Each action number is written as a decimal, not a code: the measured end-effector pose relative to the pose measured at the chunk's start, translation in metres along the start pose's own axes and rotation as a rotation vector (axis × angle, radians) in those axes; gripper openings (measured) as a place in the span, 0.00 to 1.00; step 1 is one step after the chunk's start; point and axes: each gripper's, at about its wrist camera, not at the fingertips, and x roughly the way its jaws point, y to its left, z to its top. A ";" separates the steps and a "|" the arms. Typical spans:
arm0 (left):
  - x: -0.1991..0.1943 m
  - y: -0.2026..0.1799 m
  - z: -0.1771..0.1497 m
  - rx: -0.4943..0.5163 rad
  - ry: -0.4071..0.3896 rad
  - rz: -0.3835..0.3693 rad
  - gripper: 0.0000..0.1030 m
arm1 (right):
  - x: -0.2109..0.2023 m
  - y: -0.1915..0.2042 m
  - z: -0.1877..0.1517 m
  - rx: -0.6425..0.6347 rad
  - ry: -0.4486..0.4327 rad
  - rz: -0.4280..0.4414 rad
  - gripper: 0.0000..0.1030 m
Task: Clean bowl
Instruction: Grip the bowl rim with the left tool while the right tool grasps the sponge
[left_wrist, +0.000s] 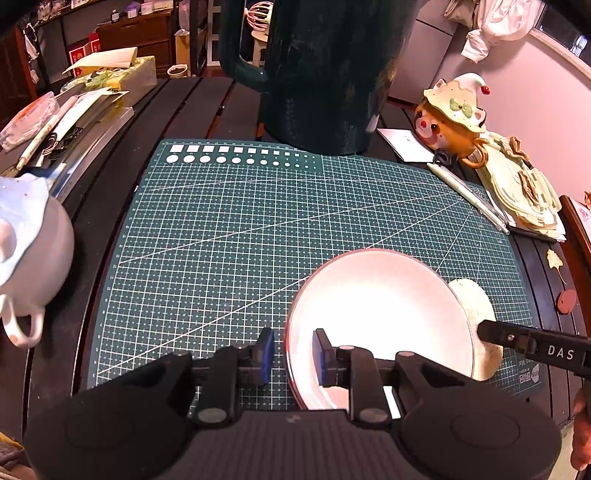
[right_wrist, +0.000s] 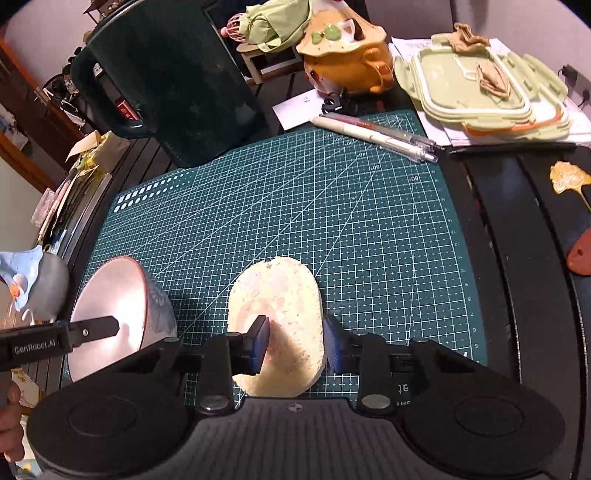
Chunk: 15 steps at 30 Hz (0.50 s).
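Observation:
A white bowl (left_wrist: 380, 314) with a thin reddish rim stands tilted on the green cutting mat (left_wrist: 240, 240). My left gripper (left_wrist: 293, 356) is shut on its near rim, one pad inside and one outside. In the right wrist view the bowl (right_wrist: 110, 295) sits at the left with a left finger (right_wrist: 99, 326) across it. A pale oval sponge (right_wrist: 280, 291) lies on the mat just right of the bowl. My right gripper (right_wrist: 295, 343) is shut on the sponge's near end, its left pad sunk into the top. The left wrist view shows the sponge (left_wrist: 474, 299) behind the bowl's right edge.
A tall dark green jug (left_wrist: 325, 74) stands at the mat's far edge. A grey-white cup (left_wrist: 37, 251) sits off the mat's left side. Pens (right_wrist: 376, 136), stacked green container lids (right_wrist: 480, 88) and an orange ceramic pot (right_wrist: 347, 62) crowd the far right. A person's hand (right_wrist: 11, 424) shows at the lower left.

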 end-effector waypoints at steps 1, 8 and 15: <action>0.000 0.000 0.000 0.000 0.000 0.000 0.20 | -0.001 0.000 0.000 0.001 -0.001 0.002 0.10; 0.002 0.004 0.001 -0.027 0.010 -0.005 0.21 | -0.039 0.009 0.004 0.023 -0.071 0.093 0.04; 0.001 0.005 0.001 -0.047 0.008 -0.007 0.21 | -0.088 0.053 0.013 -0.081 -0.174 0.119 0.04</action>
